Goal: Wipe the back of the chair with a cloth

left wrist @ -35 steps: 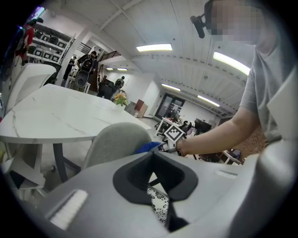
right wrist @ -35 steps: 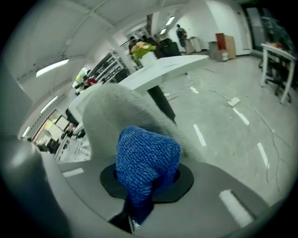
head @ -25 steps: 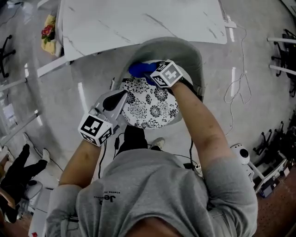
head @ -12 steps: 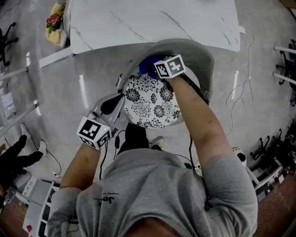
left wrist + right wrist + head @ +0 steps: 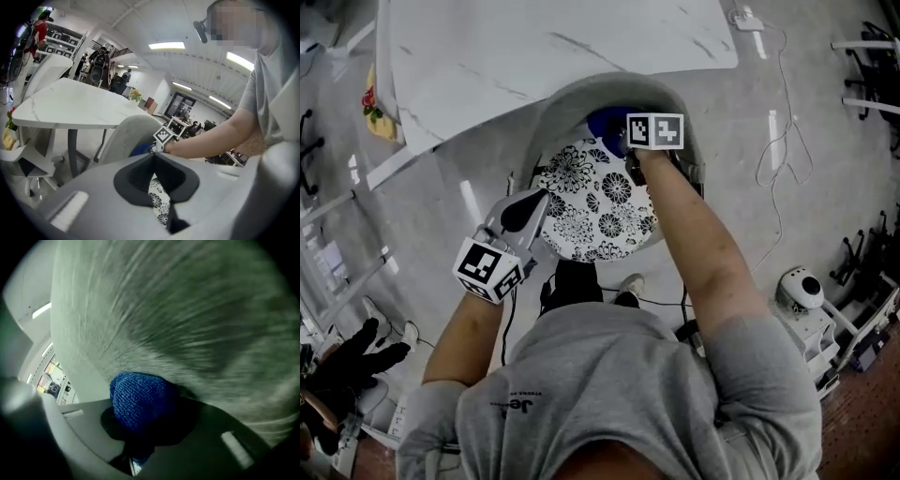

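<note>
A grey shell chair stands below me with its curved back (image 5: 572, 94) on the far side and a black-and-white floral cushion (image 5: 595, 211) on the seat. My right gripper (image 5: 623, 141) is shut on a blue cloth (image 5: 605, 124) and presses it against the inner face of the back. In the right gripper view the cloth (image 5: 138, 397) bulges from the right gripper (image 5: 140, 418) against the grey backrest (image 5: 187, 310). My left gripper (image 5: 539, 202) hovers shut and empty at the cushion's left edge. In the left gripper view, the left gripper (image 5: 153, 157) points toward the backrest (image 5: 124, 136).
A white marble table (image 5: 553, 47) stands just beyond the chair back. A cable (image 5: 778, 141) trails over the floor at right, and a small white device (image 5: 802, 291) sits lower right. My shoe (image 5: 628, 286) is under the seat's near edge.
The right gripper has slid the blue cloth rightward along the inside of the chair back, from its left part toward the middle. The left gripper has stayed beside the cushion.
</note>
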Demonstrator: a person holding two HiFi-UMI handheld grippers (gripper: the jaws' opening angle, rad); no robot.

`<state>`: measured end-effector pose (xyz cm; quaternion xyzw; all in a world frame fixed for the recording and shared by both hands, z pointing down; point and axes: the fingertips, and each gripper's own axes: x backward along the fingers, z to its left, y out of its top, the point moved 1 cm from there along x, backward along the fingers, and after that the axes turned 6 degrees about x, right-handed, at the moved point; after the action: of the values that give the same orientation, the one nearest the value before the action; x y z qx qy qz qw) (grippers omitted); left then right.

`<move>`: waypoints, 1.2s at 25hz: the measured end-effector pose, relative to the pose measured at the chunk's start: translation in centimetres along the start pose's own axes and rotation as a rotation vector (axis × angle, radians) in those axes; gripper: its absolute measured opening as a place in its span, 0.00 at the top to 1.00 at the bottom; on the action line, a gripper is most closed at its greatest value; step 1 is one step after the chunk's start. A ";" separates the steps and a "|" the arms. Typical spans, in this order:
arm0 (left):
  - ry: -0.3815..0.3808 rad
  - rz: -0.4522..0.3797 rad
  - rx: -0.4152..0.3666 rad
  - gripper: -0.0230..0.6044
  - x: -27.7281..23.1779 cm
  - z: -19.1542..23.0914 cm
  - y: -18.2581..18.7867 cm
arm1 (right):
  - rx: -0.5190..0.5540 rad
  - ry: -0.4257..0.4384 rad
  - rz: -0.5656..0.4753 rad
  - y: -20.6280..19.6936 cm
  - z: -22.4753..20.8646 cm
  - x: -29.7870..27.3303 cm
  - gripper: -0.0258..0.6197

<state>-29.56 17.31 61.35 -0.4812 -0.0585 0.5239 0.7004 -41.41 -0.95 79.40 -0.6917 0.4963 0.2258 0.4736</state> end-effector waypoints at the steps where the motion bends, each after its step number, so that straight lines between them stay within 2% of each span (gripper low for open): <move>1: -0.015 0.008 -0.011 0.87 -0.6 -0.4 0.2 | -0.040 -0.016 -0.021 0.0 -1.0 0.8 0.87; 9: -0.096 0.047 -0.070 0.87 -4.4 -3.3 1.1 | -0.304 -0.114 -0.163 -1.8 -6.8 7.5 0.87; 14: -0.123 0.056 -0.092 0.87 -5.9 -4.5 1.5 | -0.375 -0.154 -0.231 -3.0 -8.7 10.9 0.87; 16: -0.128 0.054 -0.096 0.87 -6.1 -4.6 1.4 | -0.366 -0.161 -0.236 -3.5 -8.9 11.9 0.87; 18: -0.122 0.045 -0.095 0.87 -6.1 -4.4 1.4 | -0.287 -0.157 -0.207 -3.6 -8.5 12.3 0.87; 21: -0.101 0.024 -0.080 0.87 -5.8 -3.8 1.4 | -0.079 -0.119 -0.130 -3.3 -6.5 11.5 0.87; 27: -0.053 0.004 -0.042 0.87 -3.3 -1.3 0.3 | 0.380 0.061 0.116 -5.2 1.8 4.9 0.87; 30: -0.024 -0.004 -0.022 0.87 -1.3 0.0 -0.6 | 0.554 0.138 0.233 -7.2 5.9 0.4 0.87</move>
<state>-29.74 16.26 62.29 -0.4826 -0.0737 0.5274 0.6954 -33.79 4.45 79.51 -0.4883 0.6460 0.0873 0.5802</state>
